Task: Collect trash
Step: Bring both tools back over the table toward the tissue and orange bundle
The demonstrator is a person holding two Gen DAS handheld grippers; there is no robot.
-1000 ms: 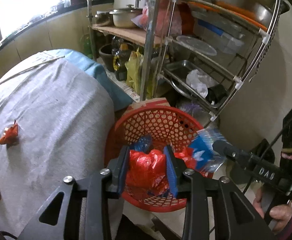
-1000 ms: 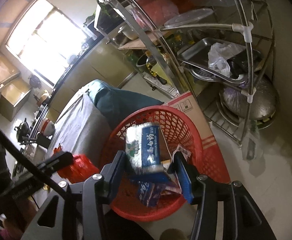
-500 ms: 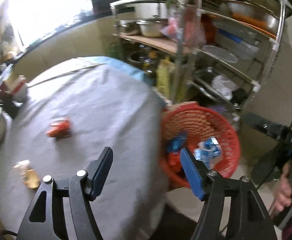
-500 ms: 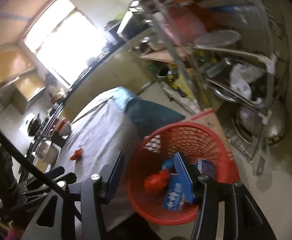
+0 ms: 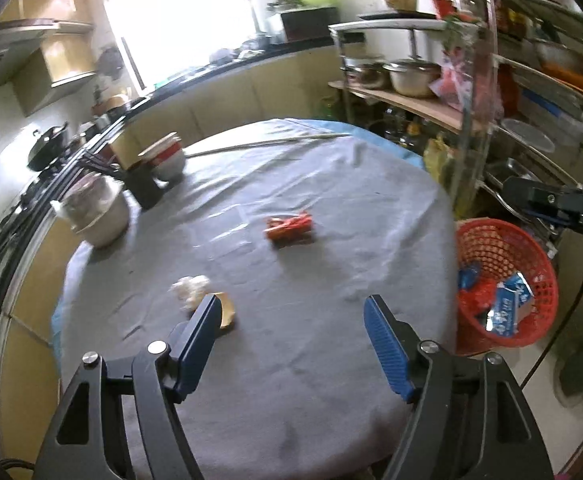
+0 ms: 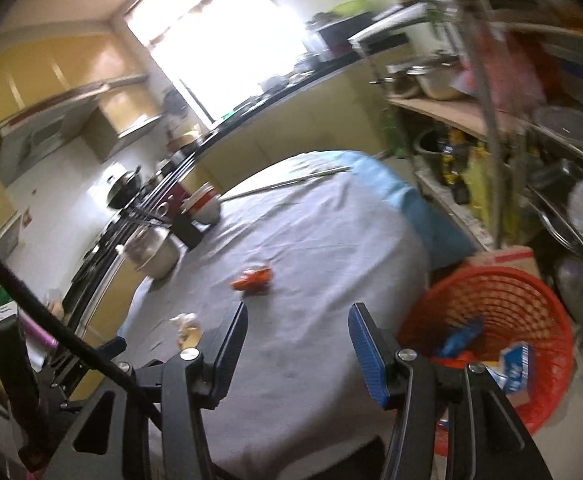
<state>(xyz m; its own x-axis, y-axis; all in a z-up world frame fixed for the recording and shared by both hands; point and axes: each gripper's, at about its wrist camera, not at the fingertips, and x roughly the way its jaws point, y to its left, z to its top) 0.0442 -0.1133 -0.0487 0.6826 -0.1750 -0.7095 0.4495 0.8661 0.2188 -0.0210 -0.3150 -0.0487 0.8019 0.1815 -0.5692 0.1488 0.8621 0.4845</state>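
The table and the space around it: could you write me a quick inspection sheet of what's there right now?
Surface: round table under a grey cloth.
Job's things: orange-red wrapper, white crumpled scrap and yellowish peel on the cloth; red basket on the floor, holding red and blue packets.
Clutter: pot, bowls, long stick.
Grippers: left hand-held gripper and right hand-held gripper both open, empty, jaws just opened further.
Cables: black cable.
Surroundings: metal shelf rack, kitchen counter, window.

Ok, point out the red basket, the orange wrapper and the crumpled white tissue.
red basket (image 5: 503, 236): left wrist view, on its far mesh wall.
orange wrapper (image 5: 289, 227): left wrist view, on its middle.
crumpled white tissue (image 5: 189, 287): left wrist view, on its top.
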